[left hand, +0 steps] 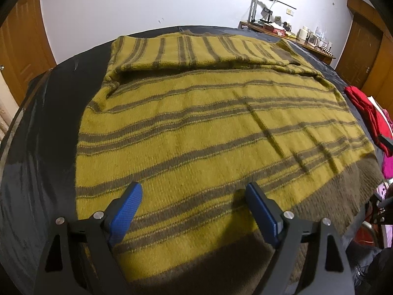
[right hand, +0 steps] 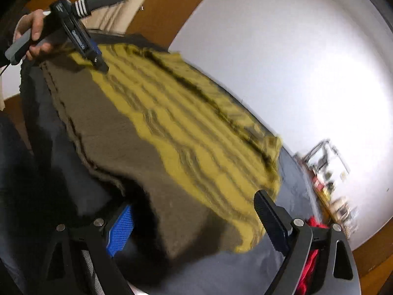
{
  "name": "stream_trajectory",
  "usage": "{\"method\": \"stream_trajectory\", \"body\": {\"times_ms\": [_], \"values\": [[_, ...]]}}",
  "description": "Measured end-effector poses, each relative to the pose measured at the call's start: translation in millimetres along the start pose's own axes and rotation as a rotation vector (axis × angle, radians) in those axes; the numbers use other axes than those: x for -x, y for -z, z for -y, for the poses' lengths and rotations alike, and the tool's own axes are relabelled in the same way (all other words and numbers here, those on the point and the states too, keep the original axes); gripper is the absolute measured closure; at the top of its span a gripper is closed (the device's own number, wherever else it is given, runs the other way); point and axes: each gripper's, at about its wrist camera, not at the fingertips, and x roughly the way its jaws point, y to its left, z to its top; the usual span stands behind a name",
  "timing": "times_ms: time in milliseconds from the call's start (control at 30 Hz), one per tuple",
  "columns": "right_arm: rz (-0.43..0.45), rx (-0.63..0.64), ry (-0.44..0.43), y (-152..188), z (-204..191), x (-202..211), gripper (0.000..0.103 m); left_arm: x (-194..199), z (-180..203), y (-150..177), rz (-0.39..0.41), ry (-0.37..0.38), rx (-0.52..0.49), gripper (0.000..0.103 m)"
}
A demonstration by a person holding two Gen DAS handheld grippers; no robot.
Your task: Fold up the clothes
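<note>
Mustard striped sweater (left hand: 208, 127) flat, sleeves seemingly folded

White wall (left hand: 147, 5), wooden doors (left hand: 23, 49) — cluttered side table (left hand: 289, 33)

No text can be read with certainty. The left gripper (right hand: 99, 60), seen at the far left in the right wrist view, carries a line of light lettering along its black body, but it is too blurred to read.

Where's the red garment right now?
In the left wrist view the red garment lies at the right edge of the dark table, just beyond the striped sweater; the right wrist view shows it behind the right gripper.
</note>
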Motion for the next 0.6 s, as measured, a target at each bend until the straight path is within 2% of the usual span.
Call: {"method": "stream_trajectory", "body": {"times_ms": [67, 167, 367, 600], "values": [[-0.021, -0.02, 0.017, 0, 6, -3, 0.011, 2, -1, 2, 0.001, -0.002, -0.002, 0.014], [-0.03, -0.056, 0.101, 3, 19, -1, 0.011, 4, -3, 6, 0.004, -0.003, -0.006, 0.014], [-0.004, -0.13, 0.23, 3, 48, 8, 0.011, 8, -5, 11, 0.013, -0.004, -0.033, 0.013], [0.016, -0.065, 0.299, -13, 50, 5, 0.011, 15, -10, 18, 0.027, 0.02, -0.072, 0.013]]}}
